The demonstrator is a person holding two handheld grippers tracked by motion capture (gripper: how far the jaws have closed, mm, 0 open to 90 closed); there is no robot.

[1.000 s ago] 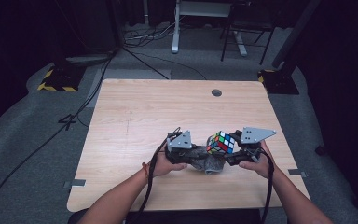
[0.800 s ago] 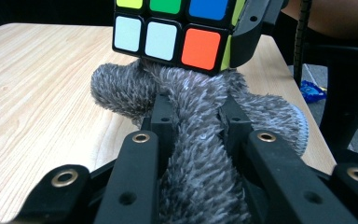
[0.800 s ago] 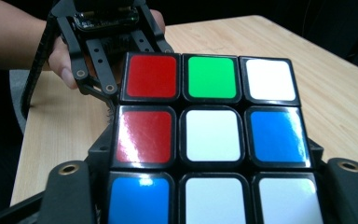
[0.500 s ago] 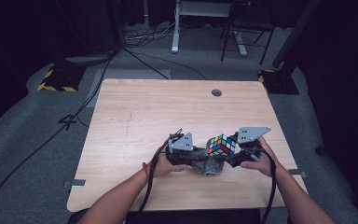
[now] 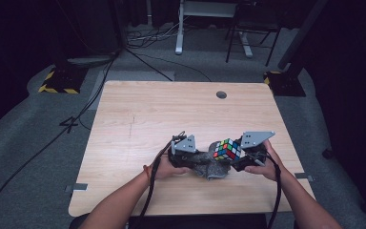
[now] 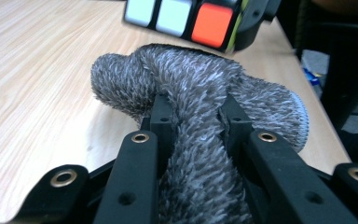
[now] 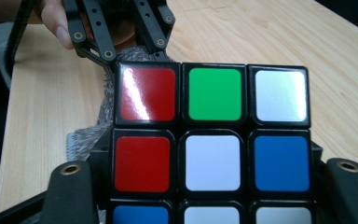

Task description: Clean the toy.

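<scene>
My left gripper point(image 5: 194, 160) is shut on a grey fuzzy cloth point(image 5: 210, 166) that lies bunched on the wooden table point(image 5: 171, 114) near its front edge. In the left gripper view the cloth point(image 6: 191, 88) bulges out between the jaws of this gripper point(image 6: 198, 112). My right gripper point(image 5: 234, 155) is shut on a Rubik's cube point(image 5: 227, 149), held just above the cloth's right end. The cube point(image 7: 209, 121) shows red, green, white and blue stickers in the right gripper view, between the jaws of that gripper point(image 7: 209, 161). The cube's lower row point(image 6: 182, 16) hangs right over the cloth.
A round cable hole point(image 5: 221, 94) sits at the table's far edge. The left and far parts of the tabletop are bare wood. Cables, a desk frame point(image 5: 205, 28) and a chair base stand on the dark floor beyond.
The cube has sunk very slightly toward the cloth. Both hands stay almost where they were.
</scene>
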